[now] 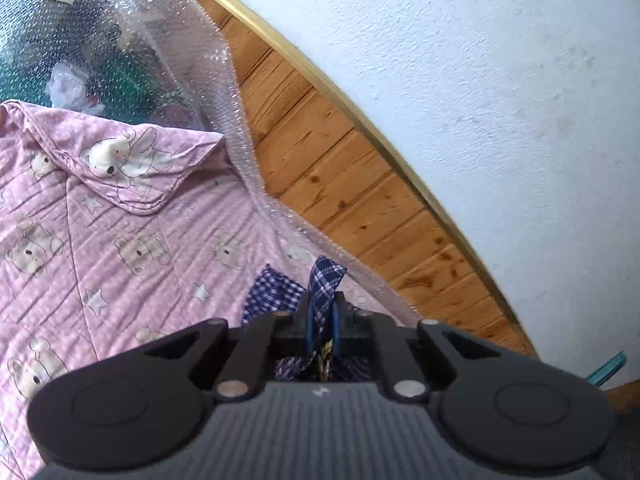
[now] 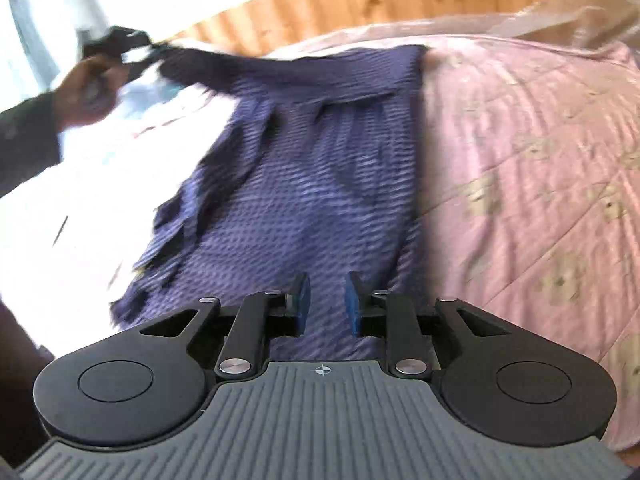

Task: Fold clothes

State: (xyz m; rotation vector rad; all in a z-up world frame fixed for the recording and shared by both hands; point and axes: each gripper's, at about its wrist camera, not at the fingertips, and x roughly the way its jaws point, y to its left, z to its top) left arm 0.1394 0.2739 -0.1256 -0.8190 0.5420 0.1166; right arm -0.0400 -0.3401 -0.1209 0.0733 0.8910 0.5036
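A navy plaid garment (image 2: 304, 168) lies stretched over the pink bear-print quilt (image 2: 520, 152), blurred by motion. My left gripper (image 1: 322, 312) is shut on a corner of the navy plaid garment (image 1: 324, 284), with the cloth pinched between its blue pads. From the right wrist view, that left gripper (image 2: 120, 46) appears at the far upper left in a person's hand (image 2: 86, 92), pulling the garment's far corner taut. My right gripper (image 2: 326, 304) is open just above the garment's near end, nothing between its fingers.
The pink quilt (image 1: 120, 220) has a folded-back corner. Bubble wrap (image 1: 192, 60) hangs along the wooden headboard (image 1: 340, 152) beneath a white wall (image 1: 480, 60). A dark sleeve (image 2: 24, 136) reaches in at the left, over a bright white area.
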